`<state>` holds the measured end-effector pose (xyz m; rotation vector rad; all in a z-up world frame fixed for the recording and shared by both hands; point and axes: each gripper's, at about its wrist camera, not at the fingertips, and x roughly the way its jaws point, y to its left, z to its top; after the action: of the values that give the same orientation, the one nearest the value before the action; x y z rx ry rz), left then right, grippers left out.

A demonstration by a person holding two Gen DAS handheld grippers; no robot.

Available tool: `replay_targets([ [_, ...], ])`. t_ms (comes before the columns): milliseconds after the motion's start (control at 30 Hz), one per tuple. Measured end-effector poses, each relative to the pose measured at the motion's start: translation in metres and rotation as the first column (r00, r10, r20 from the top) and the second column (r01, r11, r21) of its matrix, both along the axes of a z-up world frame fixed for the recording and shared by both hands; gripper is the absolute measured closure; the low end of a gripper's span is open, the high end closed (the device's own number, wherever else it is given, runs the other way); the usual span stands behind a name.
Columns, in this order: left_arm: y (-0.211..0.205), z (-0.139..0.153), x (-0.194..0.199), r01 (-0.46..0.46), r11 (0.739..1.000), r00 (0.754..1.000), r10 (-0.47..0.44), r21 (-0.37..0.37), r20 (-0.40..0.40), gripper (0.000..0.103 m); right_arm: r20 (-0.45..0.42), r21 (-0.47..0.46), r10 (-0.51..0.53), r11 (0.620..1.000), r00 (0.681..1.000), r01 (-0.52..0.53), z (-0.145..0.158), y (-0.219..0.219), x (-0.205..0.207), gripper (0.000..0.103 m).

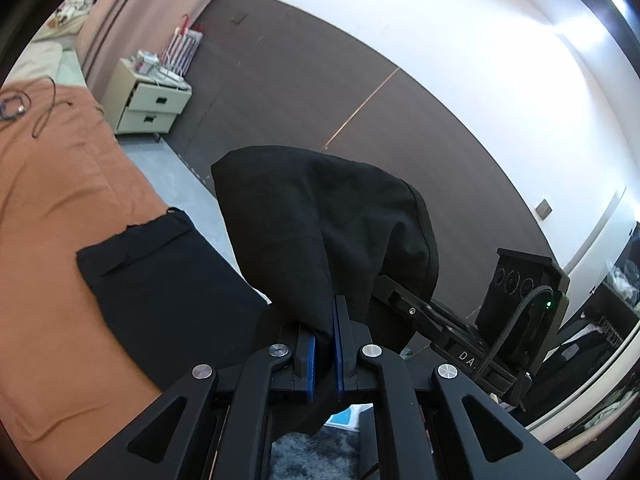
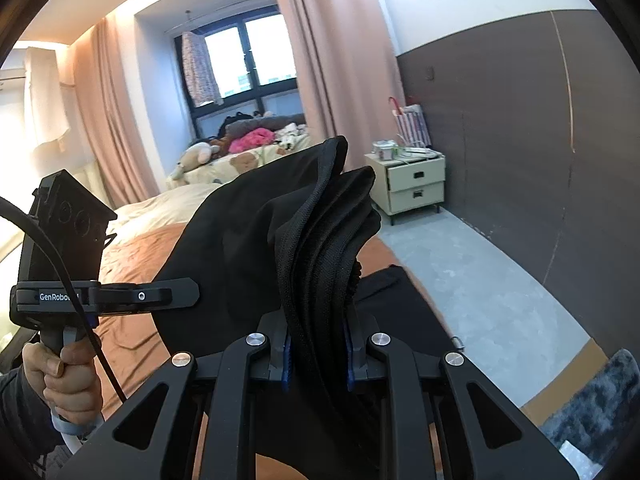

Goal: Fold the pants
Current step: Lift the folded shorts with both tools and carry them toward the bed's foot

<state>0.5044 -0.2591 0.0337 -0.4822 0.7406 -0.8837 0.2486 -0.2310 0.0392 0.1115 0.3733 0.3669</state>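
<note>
- Left wrist view: the left gripper [image 1: 325, 344] has its blue pads clamped tight on a bunch of the black pants [image 1: 320, 232]. That fabric balloons up ahead of the jaws, while the rest lies flat on the orange bedspread [image 1: 60, 208], along its floor-side edge.
- Right wrist view: the right gripper [image 2: 318, 354] is pinched on a thick stacked fold of the pants [image 2: 320, 248], elastic waistband edge standing upright. Long axis can't be made out. A hand [image 2: 66, 380] holds the other gripper's handle.

Right gripper [image 2: 318, 354] jaws clamp bunched black pants [image 2: 256, 232] above orange bedspread [image 2: 132, 256].
</note>
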Motion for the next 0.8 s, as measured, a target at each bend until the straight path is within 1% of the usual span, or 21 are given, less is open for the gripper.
replay_targets([
  [233, -0.014, -0.041, 0.033, 0.013, 1.000, 0.998, -0.014, -0.026, -0.067, 0.096, -0.041, -0.037, -0.048, 0.998, 0.998, 0.047, -0.004, 0.012, 0.003, 0.088],
  [333, -0.011, -0.064, 0.050, 0.000, 1.000, 0.995, -0.003, -0.026, -0.098, 0.096, -0.064, -0.056, -0.056, 0.997, 0.996, 0.053, -0.009, 0.025, 0.013, 0.088],
  [500, -0.001, -0.098, 0.078, -0.035, 0.999, 0.988, 0.034, -0.009, -0.150, 0.097, -0.119, -0.081, -0.058, 0.996, 0.991, 0.049, -0.027, 0.049, 0.038, 0.088],
  [600, 0.009, -0.110, 0.093, -0.063, 0.998, 0.982, 0.060, -0.013, -0.178, 0.097, -0.150, -0.089, -0.055, 0.995, 0.987, 0.042, -0.035, 0.068, 0.052, 0.088],
  [667, 0.014, -0.113, 0.099, -0.075, 0.997, 0.980, 0.072, -0.012, -0.183, 0.098, -0.161, -0.096, -0.053, 0.995, 0.985, 0.038, -0.035, 0.079, 0.059, 0.088],
  [800, 0.026, -0.117, 0.106, -0.107, 0.994, 0.976, 0.102, -0.015, -0.192, 0.098, -0.174, -0.098, -0.043, 0.995, 0.984, 0.027, -0.029, 0.087, 0.066, 0.088],
])
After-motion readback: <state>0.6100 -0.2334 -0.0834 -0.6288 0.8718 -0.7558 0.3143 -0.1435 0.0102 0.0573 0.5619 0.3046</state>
